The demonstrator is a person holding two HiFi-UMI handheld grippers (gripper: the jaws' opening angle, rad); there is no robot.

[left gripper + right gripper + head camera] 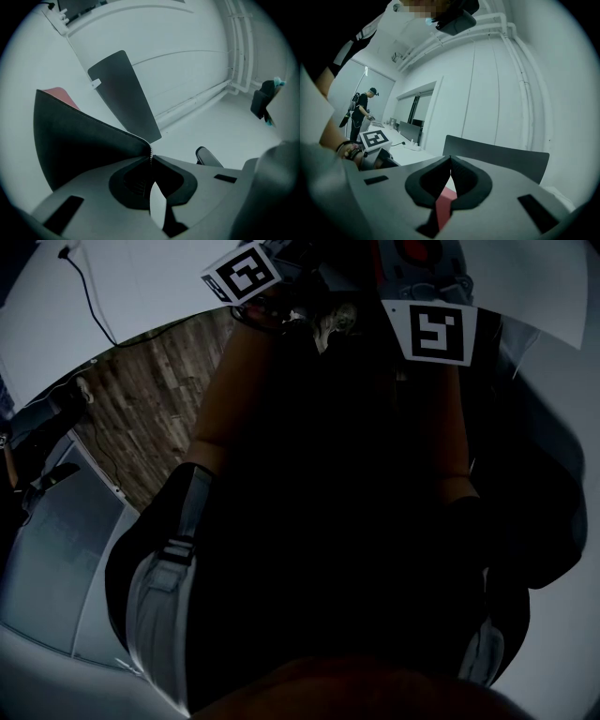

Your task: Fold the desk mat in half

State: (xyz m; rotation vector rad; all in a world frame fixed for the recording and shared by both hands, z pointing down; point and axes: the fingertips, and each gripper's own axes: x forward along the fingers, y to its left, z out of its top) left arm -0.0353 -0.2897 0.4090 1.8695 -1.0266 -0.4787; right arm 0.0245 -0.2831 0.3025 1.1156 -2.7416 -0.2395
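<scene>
The desk mat (79,145) is dark with a stitched edge, and its pink-red other side (60,93) shows at the far fold. My left gripper (151,152) is shut on that stitched edge, and the mat sweeps away to the left. My right gripper (450,159) has its jaws together, with a red strip of the mat (443,204) showing in the gap below the tips. In the head view the lifted mat (337,521) hangs dark between my forearms. Both marker cubes, left (242,273) and right (431,332), sit at the top.
A white table (220,117) lies under the left gripper, with a dark upright panel (124,93) on it. A similar dark panel (501,157) stands ahead of the right gripper. Another person (360,112) stands by a far desk. Wooden floor (150,399) shows at the left.
</scene>
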